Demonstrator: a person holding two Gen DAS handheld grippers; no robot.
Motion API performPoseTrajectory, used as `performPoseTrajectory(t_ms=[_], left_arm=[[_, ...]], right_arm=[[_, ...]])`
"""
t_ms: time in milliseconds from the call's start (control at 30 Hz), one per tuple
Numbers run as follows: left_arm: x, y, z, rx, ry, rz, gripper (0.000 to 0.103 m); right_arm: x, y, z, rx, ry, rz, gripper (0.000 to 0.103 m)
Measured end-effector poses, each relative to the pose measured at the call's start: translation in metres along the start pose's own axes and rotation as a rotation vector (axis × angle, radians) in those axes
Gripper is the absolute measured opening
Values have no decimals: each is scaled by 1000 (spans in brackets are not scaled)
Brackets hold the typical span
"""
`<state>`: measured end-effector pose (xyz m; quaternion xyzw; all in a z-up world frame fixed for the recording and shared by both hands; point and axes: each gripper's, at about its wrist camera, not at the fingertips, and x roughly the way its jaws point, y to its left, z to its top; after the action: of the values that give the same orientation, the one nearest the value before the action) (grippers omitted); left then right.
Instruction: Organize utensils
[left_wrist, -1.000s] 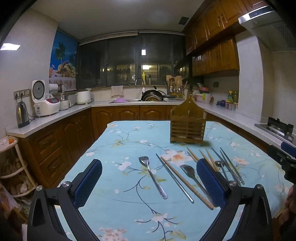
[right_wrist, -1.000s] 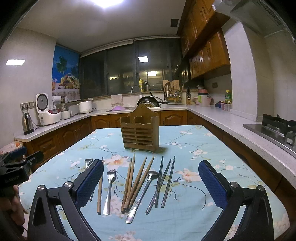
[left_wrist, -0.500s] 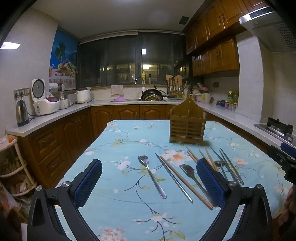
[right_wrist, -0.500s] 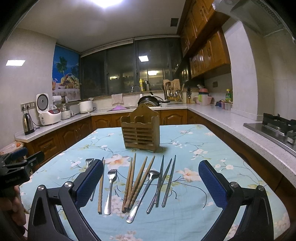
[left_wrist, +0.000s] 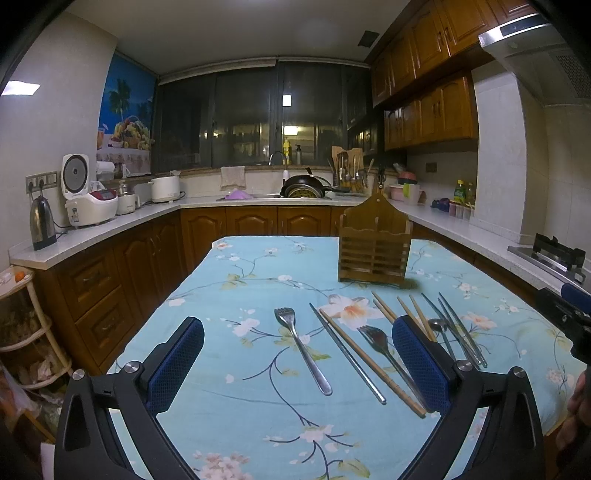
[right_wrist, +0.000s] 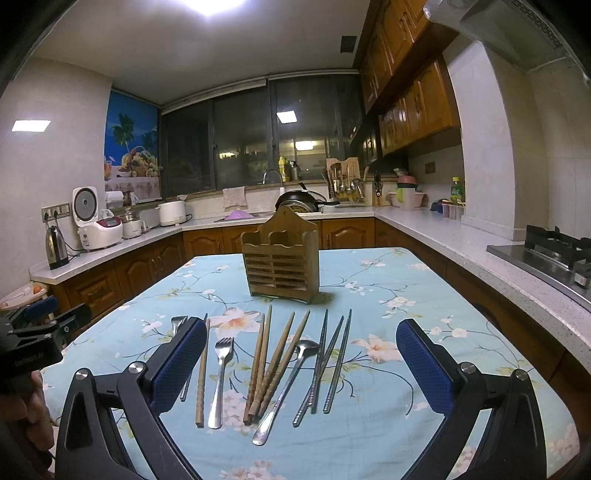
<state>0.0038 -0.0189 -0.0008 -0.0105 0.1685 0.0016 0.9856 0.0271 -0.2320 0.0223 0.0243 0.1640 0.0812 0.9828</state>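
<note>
Floral tablecloth (right_wrist: 388, 280) — wooden caddy (right_wrist: 279, 258) — empty

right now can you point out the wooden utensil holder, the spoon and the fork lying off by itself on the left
wooden utensil holder (right_wrist: 279, 271), right wrist view, on its slatted front.
spoon (right_wrist: 306, 347), right wrist view, on its bowl.
lone fork (left_wrist: 300, 345), left wrist view, on its handle just below the tines.

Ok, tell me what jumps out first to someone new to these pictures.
A row of loose cutlery on the blue floral tablecloth: wooden chopsticks, metal chopsticks, forks, a spoon. Behind them stands an empty wooden utensil holder. Both tools hover open, holding nothing.
</note>
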Motion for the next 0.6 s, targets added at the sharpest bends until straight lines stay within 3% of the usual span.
performPoseTrajectory(t_ms=[400,600], left_arm=[[10,6,3,-11,30,-10,102],[29,15,10,-58,101,-25,102]], right_arm=[[2,3,-3,1,16,4,103],[13,4,-1,5,50,25,103]])
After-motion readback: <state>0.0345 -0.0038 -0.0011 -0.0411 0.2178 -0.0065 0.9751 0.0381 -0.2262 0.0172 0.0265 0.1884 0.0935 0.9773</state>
